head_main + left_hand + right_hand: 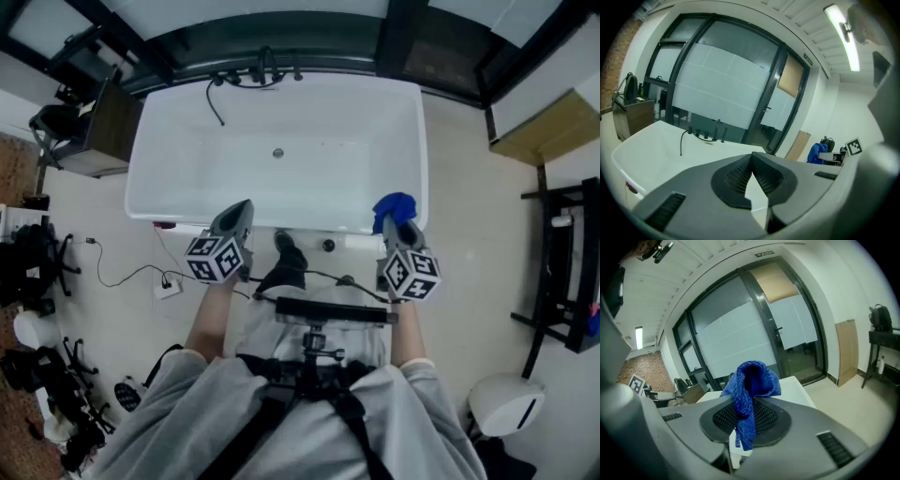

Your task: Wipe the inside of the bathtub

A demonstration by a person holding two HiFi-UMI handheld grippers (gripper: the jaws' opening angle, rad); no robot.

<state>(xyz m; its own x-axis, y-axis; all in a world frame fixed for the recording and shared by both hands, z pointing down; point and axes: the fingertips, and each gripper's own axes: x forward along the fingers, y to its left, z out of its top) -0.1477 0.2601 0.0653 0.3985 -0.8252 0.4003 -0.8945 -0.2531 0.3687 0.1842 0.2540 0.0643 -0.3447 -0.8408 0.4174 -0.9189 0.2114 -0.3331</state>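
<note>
The right gripper (pixel 397 227) is clamping a blue cloth (pixel 394 206), which is bunching up above its jaws, and is hovering at the near rim of the white bathtub (pixel 375 122), at 1 o'clock from the person. The left gripper (pixel 241 211) is carrying nothing, its jaws meeting at the tips, at 11 o'clock by the same rim

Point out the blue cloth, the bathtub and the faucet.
blue cloth (pixel 752 377): right gripper view, its bunched top fold.
bathtub (pixel 319 178): head view, bare white inner floor.
faucet (pixel 265 71): head view, dark spout at the far rim.
</note>
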